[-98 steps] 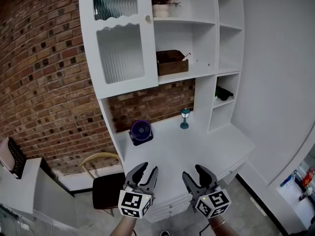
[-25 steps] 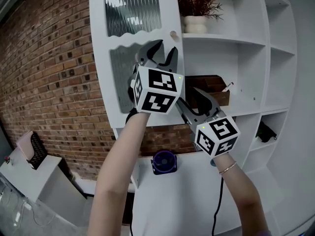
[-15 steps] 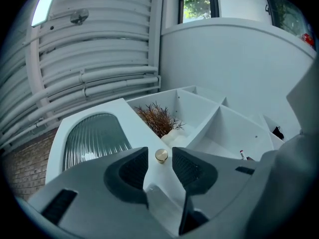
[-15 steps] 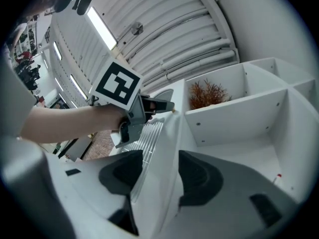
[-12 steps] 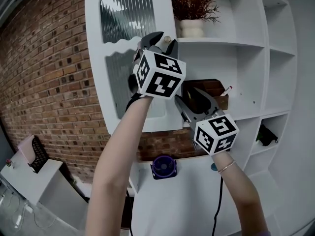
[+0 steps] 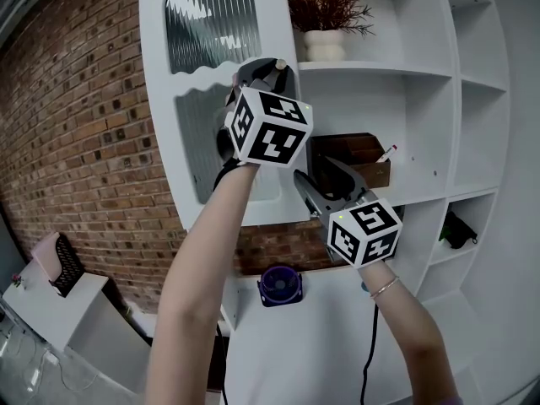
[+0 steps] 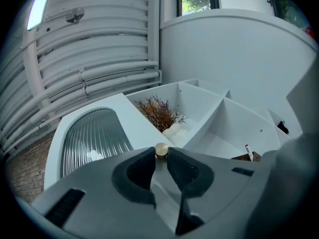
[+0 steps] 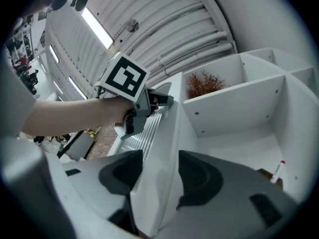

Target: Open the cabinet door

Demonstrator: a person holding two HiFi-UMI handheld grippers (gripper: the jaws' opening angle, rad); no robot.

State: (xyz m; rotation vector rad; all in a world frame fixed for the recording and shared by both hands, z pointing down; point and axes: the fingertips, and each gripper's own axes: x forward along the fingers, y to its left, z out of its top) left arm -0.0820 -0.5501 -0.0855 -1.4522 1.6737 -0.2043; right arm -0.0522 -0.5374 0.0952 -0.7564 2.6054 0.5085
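The white cabinet door (image 6: 160, 99) with ribbed glass panes stands ajar at the upper left of the shelf unit. Its small round knob (image 6: 279, 63) sits between the tips of my left gripper (image 6: 268, 67). In the left gripper view both pads touch the knob (image 7: 161, 150); the jaws of my left gripper (image 7: 160, 154) have just been closing onto it. My right gripper (image 6: 314, 172) is lower, at the door's free edge. In the right gripper view that edge (image 8: 162, 143) runs between the wide-set jaws of my right gripper (image 8: 160, 172); whether they press on it I cannot tell.
A potted dry plant (image 6: 325, 15) stands on the top shelf just right of the knob. A wooden box (image 6: 363, 154) with a pen sits one shelf below. A purple fan (image 6: 280, 283) stands on the desk, and the brick wall (image 6: 76, 159) lies left of the door.
Both grippers rose from above the desk to the cabinet. The left one reached the knob and its jaws narrowed round it; the right one shifted slightly left and down along the door edge.
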